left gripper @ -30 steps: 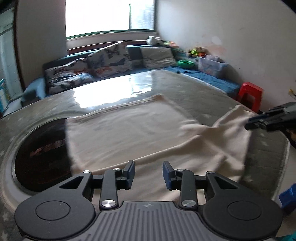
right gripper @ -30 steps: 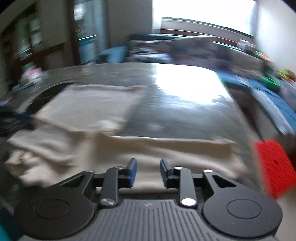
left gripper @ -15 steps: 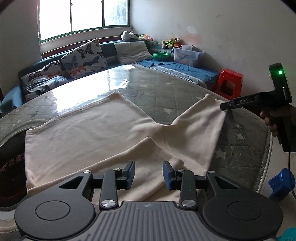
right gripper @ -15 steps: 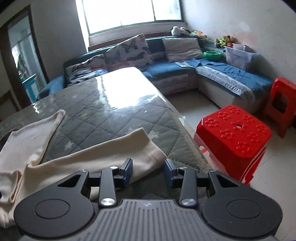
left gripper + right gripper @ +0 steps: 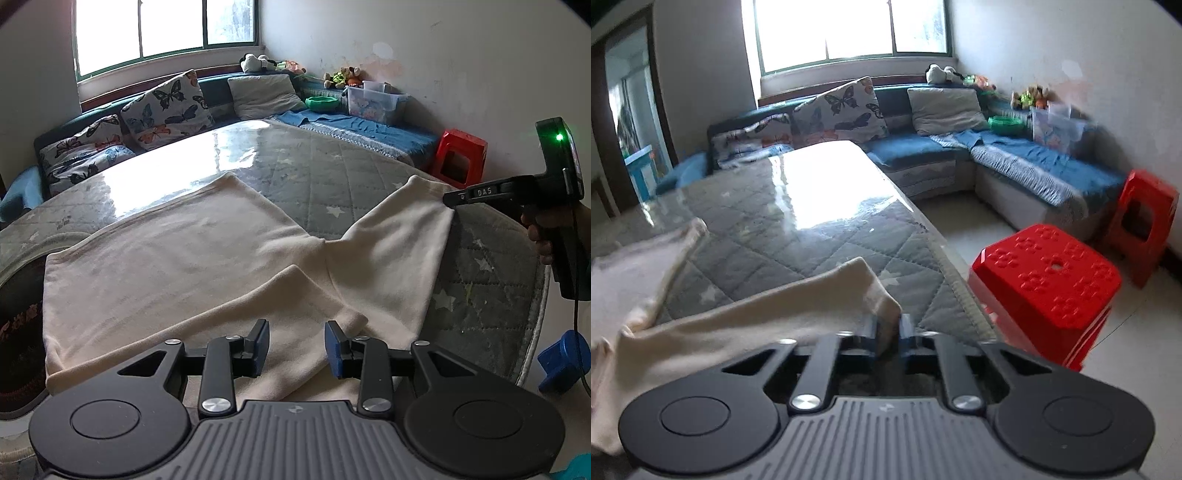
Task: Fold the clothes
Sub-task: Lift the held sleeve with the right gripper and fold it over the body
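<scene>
change: right tool (image 5: 888,334) has closed on the sleeve cuff since 0.5 s ago.
left tool (image 5: 296,347): jaws apart, holding nothing, above garment.
cream long-sleeved fabric garment (image 5: 177,269): spread on grey quilted tabletop (image 5: 332,177).

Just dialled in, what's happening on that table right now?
A person with a handheld gripper in each hand is folding a cream fleece garment spread on the grey quilted table cover. The right gripper is shut on the end of one cream sleeve near the table's edge. The left gripper is open, poised over the garment's near fold and holding nothing. The fold is not yet made.
</scene>
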### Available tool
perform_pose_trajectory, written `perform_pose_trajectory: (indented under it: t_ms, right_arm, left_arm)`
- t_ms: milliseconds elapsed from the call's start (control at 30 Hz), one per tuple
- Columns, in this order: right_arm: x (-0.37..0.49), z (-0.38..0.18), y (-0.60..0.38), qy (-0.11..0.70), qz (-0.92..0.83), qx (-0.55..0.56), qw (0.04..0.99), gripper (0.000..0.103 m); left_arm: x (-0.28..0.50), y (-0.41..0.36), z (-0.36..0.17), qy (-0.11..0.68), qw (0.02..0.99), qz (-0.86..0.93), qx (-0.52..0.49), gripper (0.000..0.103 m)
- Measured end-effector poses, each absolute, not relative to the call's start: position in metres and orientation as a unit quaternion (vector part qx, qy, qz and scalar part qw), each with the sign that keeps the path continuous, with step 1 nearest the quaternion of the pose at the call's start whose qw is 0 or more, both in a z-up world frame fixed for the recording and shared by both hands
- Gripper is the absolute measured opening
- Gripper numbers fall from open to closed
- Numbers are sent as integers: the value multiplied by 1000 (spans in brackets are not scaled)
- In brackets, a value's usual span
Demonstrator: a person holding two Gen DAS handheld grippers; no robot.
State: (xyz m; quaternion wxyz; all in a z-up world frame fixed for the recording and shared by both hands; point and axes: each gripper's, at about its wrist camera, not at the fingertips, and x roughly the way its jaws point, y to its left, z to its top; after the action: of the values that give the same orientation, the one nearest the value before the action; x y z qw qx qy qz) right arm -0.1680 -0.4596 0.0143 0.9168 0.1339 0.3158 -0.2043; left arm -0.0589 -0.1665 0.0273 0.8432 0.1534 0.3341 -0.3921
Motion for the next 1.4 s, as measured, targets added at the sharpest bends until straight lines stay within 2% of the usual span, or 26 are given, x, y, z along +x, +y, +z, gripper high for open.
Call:
perform_pose_trajectory:
  t_ms: [400,733,1067,1167,1400]
  right_arm:
    - [-188,60,-457,264,-160,160,938,5]
    - [-185,135,-406,218,-51,128,966,5]
    - [-134,182,-302,216,89,44,971,5]
    - [-115,181,-260,228,134,18,964,5]
    - [-86,149,-181,290,209,-20,934,5]
  left_arm:
    - [-63,-175,25,329,839,-406,152,39]
    - [-63,-168,25,322,847,-400,139,40]
    - [-60,-75,45,300,896,-316,90,43]
    - [-59,-42,45,299,910,-278,76,48]
    - [-58,18,32,320,923,-210,42,49]
